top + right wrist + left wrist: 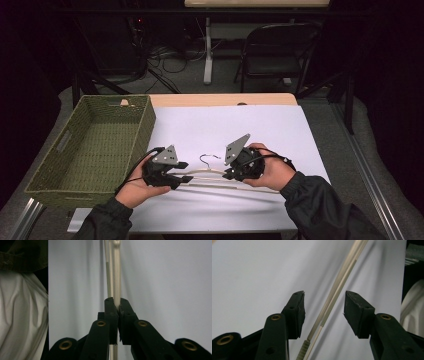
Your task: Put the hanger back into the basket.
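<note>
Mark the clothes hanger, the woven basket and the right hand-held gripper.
clothes hanger (210, 157): high view, wire hook.
woven basket (146, 125): high view, right wall.
right hand-held gripper (117, 304): right gripper view, between its fingertips.

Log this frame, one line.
right gripper: shut on hanger | left gripper: open, straddling hanger | basket: left, empty

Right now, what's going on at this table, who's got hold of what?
A person at the table holds a gripper in each hand over a cream clothes hanger lying on the white sheet. The right gripper is clamped on one of the hanger's arms. The left gripper is open, its jaws on either side of the hanger's thin bars without touching them. A green woven basket sits at the table's left.
</note>
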Tool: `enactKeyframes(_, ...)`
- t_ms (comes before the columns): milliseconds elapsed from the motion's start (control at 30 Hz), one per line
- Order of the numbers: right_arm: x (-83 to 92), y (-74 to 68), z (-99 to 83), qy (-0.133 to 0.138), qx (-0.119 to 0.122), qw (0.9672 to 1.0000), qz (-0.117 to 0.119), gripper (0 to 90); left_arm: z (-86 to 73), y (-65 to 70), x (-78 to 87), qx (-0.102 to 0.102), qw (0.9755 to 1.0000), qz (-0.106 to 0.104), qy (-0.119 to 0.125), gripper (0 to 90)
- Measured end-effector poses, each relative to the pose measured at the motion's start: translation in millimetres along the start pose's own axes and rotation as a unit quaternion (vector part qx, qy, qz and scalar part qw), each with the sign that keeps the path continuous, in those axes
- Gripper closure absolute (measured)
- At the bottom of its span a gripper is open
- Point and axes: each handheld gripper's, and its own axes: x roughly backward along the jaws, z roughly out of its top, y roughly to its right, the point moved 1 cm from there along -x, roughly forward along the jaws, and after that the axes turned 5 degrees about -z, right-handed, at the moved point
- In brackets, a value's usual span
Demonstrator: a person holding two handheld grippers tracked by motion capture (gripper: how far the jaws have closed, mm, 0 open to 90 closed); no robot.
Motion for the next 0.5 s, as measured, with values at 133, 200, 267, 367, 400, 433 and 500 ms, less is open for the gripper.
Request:
enactKeyframes(133,-0.6,0.7,-0.9,-0.001,0.003,1.0,0.003,87.0,-3.7,-0.8,-6.0,0.005,0.9998,-0.014,-0.015,53.1)
enactKeyframes(200,-1.3,0.3,-1.2,-0.003,0.003,1.0,0.004,87.0,-5.5,-1.5,-9.9,0.002,0.9995,-0.018,-0.025,54.2)
enactKeyframes(267,-2.1,-0.9,-1.5,-0.006,0.005,1.0,0.004,87.0,-7.2,-3.2,-14.2,0.001,0.9993,-0.017,-0.033,55.0)
enactKeyframes(367,-2.8,-1.3,-1.3,-0.005,0.011,0.9999,0.006,86.9,-9.2,-6.1,-19.6,0.003,0.999,-0.02,-0.039,58.8)
enactKeyframes(400,-2.9,-1.5,-1.4,-0.006,0.01,0.9999,0.005,86.9,-9.8,-7.0,-21.1,0.004,0.9989,-0.022,-0.042,59.9)
enactKeyframes(433,-3.2,-1.3,-1.5,-0.006,0.012,0.9999,0.006,86.9,-10.4,-7.5,-22.5,0.004,0.9988,-0.023,-0.044,61.3)
enactKeyframes(500,-3.8,-1.0,-1.9,-0.005,0.012,0.9999,0.007,86.9,-11.6,-8.8,-24.5,0.003,0.9985,-0.027,-0.048,64.1)
